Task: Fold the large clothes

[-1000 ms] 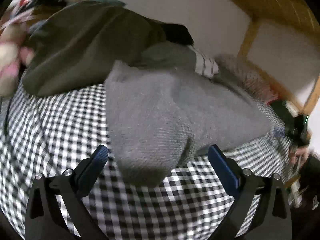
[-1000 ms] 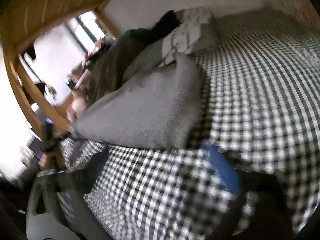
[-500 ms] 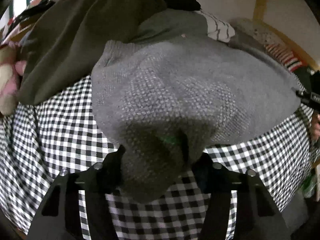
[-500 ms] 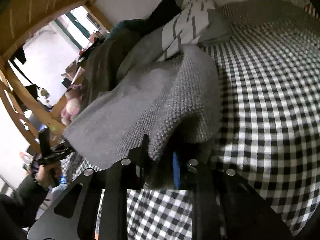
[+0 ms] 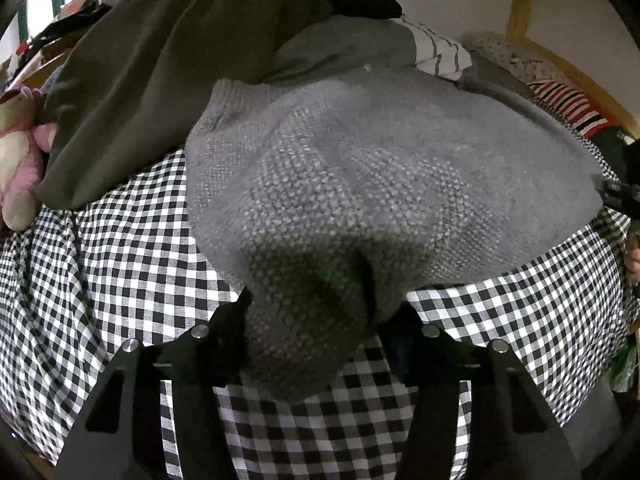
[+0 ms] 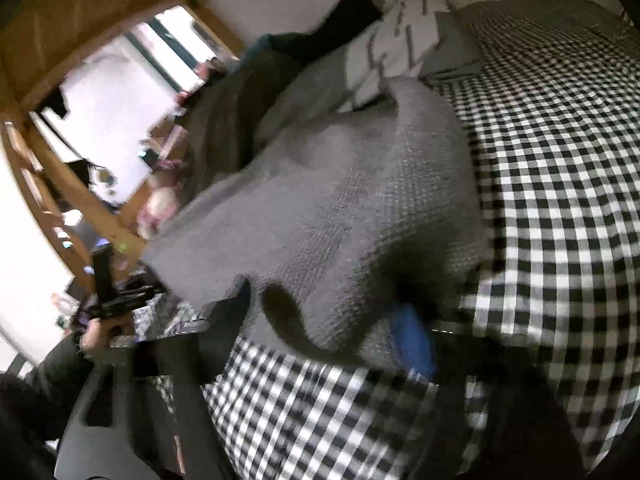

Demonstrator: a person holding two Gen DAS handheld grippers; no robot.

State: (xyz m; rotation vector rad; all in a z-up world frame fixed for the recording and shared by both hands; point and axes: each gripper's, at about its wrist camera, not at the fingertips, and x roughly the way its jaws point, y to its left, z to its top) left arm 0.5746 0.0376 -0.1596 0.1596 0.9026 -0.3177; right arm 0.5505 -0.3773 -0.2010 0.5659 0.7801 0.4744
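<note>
Broadly, a bed spread with a black-and-white checked sheet [image 5: 120,280], filling most of both views. Heaped along its far side, a pile of clothes: a dark olive garment [image 5: 160,72] largest, then a grey top with a white striped piece [image 5: 440,52] beside it. Nearer, lying on the checks and partly lifted, the grey knitted sweater [image 5: 360,168], stretched between the two tools.

Clamped on one bunched corner of that sweater, the left gripper [image 5: 316,320], jaws partway closed with a thick wad of knit filling the gap and spilling over the front. At the opposite corner, the right gripper [image 6: 320,312], jaws opening just now, a fold of the same knit between them, blue pad [image 6: 412,340] showing on one side; blurred, so contact of pad and cloth hard to confirm, though cloth draped across both fingers.

At the left wrist view's left edge, a pink and cream plush toy [image 5: 20,168].
</note>
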